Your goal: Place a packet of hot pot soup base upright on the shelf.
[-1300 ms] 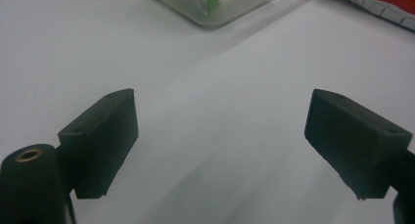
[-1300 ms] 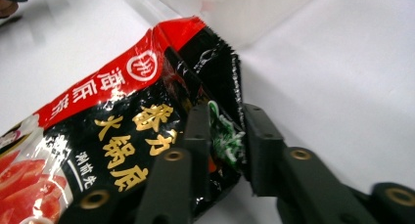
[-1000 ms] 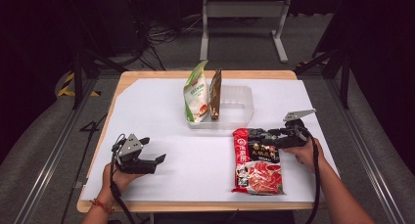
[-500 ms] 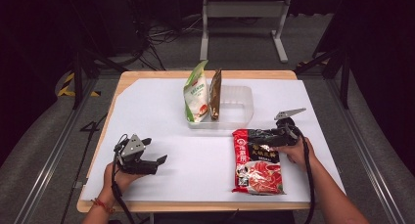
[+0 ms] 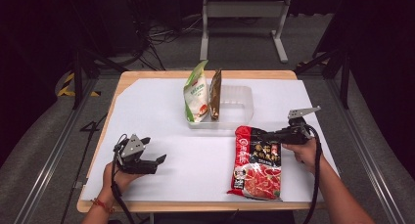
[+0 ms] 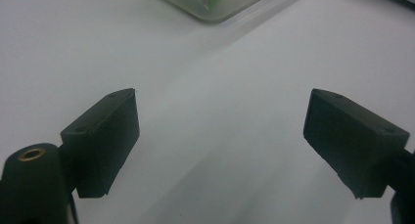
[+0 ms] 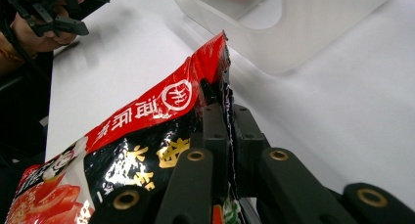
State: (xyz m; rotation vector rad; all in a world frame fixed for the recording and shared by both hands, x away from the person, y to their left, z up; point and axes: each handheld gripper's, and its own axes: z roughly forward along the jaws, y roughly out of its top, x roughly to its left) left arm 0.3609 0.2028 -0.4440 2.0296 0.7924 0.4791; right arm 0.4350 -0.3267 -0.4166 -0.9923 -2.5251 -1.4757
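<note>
On the surface [image 5: 161, 111], my right claw [image 5: 266, 135] pinches the red packet's [image 5: 257, 165] top edge; my left claw [image 5: 159, 161] rests wide open.

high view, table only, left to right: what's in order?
left gripper → green-and-white pouch → brown packet → clear plastic tray → red food packet → right gripper, jaws shut on that packet's top edge.
</note>
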